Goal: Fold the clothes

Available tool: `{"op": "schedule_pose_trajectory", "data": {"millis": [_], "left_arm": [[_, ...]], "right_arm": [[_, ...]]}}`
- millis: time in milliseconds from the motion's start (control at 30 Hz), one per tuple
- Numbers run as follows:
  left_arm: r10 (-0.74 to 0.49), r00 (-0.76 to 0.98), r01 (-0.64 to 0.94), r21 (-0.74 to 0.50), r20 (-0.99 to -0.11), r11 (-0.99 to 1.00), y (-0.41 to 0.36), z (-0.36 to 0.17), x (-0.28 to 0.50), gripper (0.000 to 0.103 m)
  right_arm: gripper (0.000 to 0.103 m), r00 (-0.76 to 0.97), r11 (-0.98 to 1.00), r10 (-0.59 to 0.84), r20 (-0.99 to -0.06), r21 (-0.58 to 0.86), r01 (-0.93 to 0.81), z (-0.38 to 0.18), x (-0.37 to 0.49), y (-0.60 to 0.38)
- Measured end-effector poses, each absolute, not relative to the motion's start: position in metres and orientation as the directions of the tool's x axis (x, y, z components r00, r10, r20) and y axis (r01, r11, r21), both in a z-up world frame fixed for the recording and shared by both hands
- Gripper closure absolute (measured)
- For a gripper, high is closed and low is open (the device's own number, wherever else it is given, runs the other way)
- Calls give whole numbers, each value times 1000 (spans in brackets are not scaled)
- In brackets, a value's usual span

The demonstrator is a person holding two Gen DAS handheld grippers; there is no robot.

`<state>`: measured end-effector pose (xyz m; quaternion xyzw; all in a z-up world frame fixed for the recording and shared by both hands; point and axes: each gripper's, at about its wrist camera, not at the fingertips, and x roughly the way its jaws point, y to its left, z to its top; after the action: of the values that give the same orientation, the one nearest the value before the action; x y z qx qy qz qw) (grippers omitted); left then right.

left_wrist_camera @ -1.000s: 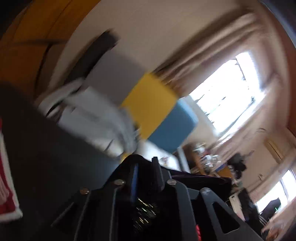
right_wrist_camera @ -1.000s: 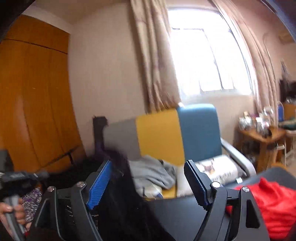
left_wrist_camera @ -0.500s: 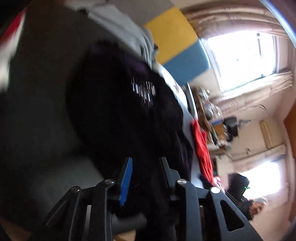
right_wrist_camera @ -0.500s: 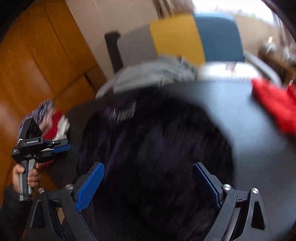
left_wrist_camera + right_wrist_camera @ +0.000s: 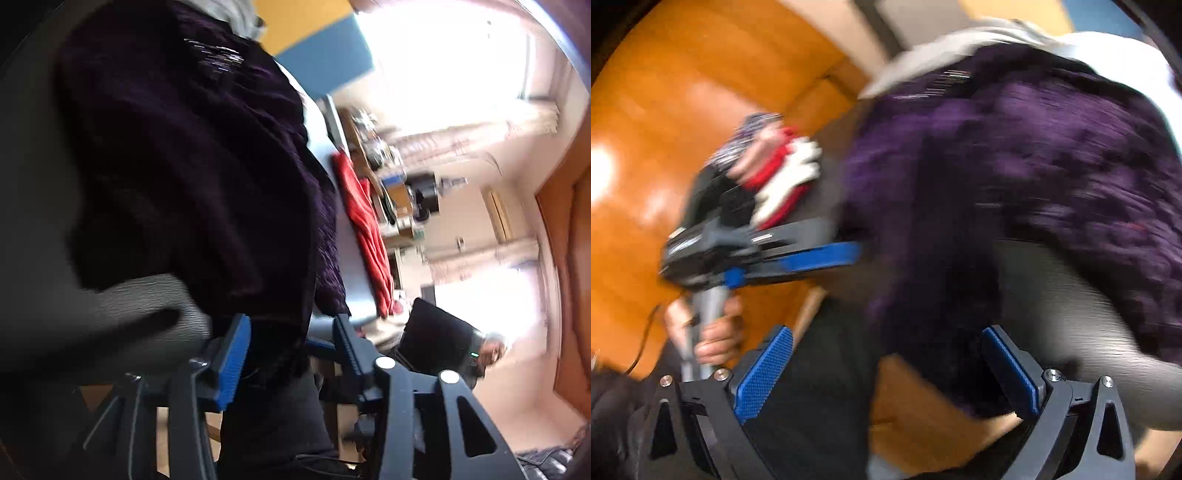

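You had just laid the dark purple garment (image 5: 192,155) out on the grey table (image 5: 33,221), so the step in hand looked like the spread before the first fold. Its near hem hung over the near edge of the table, and the rest ran away toward the far edge, where a grey garment (image 5: 229,11) lay beyond it.

Your left gripper (image 5: 291,350) had just been opening, and the hem of the purple garment sat between its jaws. The blue pad (image 5: 234,363) was clear of the cloth on one side; whether the other finger brushed it I could not tell through the blur. Your right gripper (image 5: 886,373) had also just been opening and stood as wide as it goes, its blue pads (image 5: 764,373) well apart. The hanging edge of the garment fell between them, nearer the right-hand pad, with neither pad pressing on it.

So both grips read as released, with the cloth resting on the table by its own weight. I judged the next move to call for pinching two matching points of the hem or sides and carrying them across in one even sweep, once the overhang was drawn back onto the table. The red garment (image 5: 365,229) lay along the right-hand edge, apart from the purple one, and a red-and-white bundle (image 5: 783,177) sat near the left-hand edge.
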<state>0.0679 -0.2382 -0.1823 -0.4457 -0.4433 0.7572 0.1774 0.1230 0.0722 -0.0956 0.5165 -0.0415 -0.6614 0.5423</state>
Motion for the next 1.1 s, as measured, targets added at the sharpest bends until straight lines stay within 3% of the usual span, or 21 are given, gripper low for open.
{"op": "schedule_pose_trajectory", "data": {"millis": [133, 267, 367, 400, 433, 500, 567, 767, 900, 1033, 1100], "left_arm": [[718, -452, 87, -827, -529, -555, -217, -178, 38, 51], [701, -325, 40, -750, -635, -660, -179, -178, 30, 51], [729, -269, 18, -760, -629, -649, -163, -185, 24, 53], [710, -277, 28, -744, -648, -668, -164, -189, 22, 58], [674, -286, 54, -714, -681, -698, -167, -193, 19, 77], [617, -303, 118, -671, -727, -732, -174, -203, 17, 96], [595, -369, 146, -677, -714, -721, -189, -203, 27, 103], [523, -622, 163, -749, -583, -642, -253, -172, 87, 103], [502, -624, 162, -728, -599, -667, -255, -171, 99, 76], [560, -595, 140, -760, -576, -634, -240, -179, 92, 67], [607, -575, 132, -795, -548, -592, -228, -186, 83, 61]], "right_arm": [[0, 179, -310, -823, -539, 690, 654, -92, 137, 68], [0, 181, -272, -851, -493, 709, 650, -86, 138, 64], [0, 210, -229, -857, -471, 712, 664, -81, 143, 57], [0, 220, -223, -854, -472, 713, 665, -81, 145, 57], [0, 230, -217, -851, -473, 714, 666, -81, 147, 57], [0, 247, -207, -845, -475, 716, 667, -81, 150, 58], [0, 234, -224, -849, -474, 725, 651, -82, 146, 66], [0, 31, -408, -844, -535, 680, 609, -76, 119, 109], [0, -76, -516, -776, -626, 561, 648, -75, 100, 100], [0, -58, -562, -674, -737, 460, 687, -96, 88, 68], [0, 65, -480, -721, -690, 564, 671, -106, 93, 62]]}}
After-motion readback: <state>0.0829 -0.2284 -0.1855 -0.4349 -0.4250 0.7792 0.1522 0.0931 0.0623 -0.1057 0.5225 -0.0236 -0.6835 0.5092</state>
